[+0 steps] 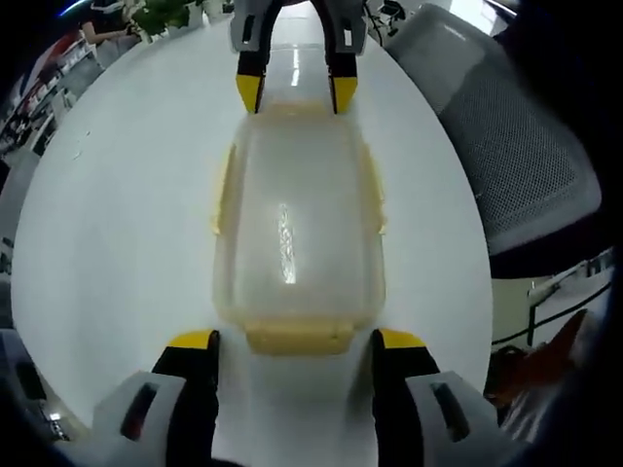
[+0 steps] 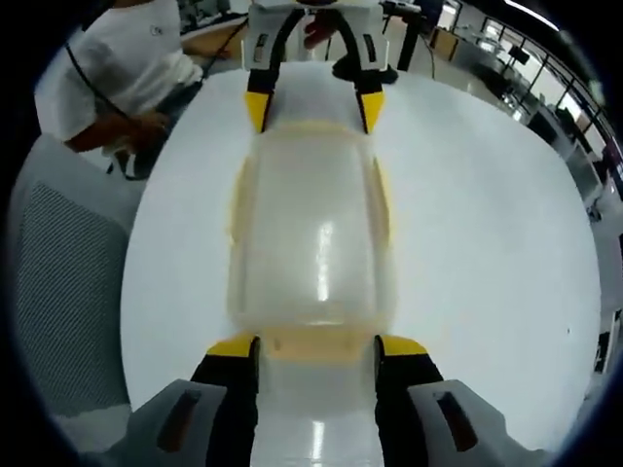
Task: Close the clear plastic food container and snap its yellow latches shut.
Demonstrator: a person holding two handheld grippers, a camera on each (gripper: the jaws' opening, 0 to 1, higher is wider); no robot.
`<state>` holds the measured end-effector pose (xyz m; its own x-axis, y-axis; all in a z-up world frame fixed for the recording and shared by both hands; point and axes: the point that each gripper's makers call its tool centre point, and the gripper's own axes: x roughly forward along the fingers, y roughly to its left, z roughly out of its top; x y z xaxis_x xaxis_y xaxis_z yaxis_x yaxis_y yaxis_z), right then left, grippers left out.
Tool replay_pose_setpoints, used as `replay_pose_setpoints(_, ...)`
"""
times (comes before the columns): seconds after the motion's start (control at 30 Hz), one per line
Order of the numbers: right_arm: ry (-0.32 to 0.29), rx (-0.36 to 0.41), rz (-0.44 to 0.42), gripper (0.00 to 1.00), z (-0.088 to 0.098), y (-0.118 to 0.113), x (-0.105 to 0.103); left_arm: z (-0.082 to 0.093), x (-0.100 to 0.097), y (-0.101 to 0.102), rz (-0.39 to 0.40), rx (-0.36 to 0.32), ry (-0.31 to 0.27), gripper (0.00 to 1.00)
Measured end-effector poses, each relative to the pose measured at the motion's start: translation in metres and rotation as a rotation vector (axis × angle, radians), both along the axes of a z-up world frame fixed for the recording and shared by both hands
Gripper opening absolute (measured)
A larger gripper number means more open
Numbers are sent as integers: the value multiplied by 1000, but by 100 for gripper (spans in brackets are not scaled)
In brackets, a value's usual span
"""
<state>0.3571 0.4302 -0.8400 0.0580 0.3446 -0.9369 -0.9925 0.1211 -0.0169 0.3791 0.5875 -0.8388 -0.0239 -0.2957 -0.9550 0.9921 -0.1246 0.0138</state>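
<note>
A clear plastic container (image 1: 297, 224) with its lid on lies lengthwise on the white round table (image 1: 117, 224). Yellow latches run along its long sides (image 1: 223, 190) and sit at both ends (image 1: 298, 339). My left gripper (image 1: 297, 341) is open, its yellow-tipped jaws standing either side of the near end latch. At the far end my right gripper (image 1: 296, 94) is open too. In the right gripper view the container (image 2: 316, 243) lies between my right gripper (image 2: 317, 346), whose jaws stand close beside the end latch (image 2: 317, 342), and the left gripper (image 2: 313, 109) opposite.
A grey mesh chair (image 1: 516, 146) stands against the table's edge, also seen as the chair (image 2: 68, 282) in the right gripper view. A person in a white shirt (image 2: 127, 58) is beyond the table. Bare tabletop (image 2: 487, 224) lies on both sides of the container.
</note>
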Motion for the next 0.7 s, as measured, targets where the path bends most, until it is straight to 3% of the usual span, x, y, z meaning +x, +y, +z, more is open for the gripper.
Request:
replay_pose_setpoints(0.27,17,-8,-9,46,-1,-1,0,0,-1,-2,-18,6,1,62)
replay_pose_setpoints(0.43,17,-11,13,45,0,0,-1,1,0,-4,-38,18,-2,53)
replay_pose_setpoints(0.5,14,-14,32,40,0,-1,0,1,1,-5,-31,22,-1,50)
replay_pose_setpoints(0.7,14,-19,42,39,0,-1,-1,1,-1,-4,-28,18,0,50)
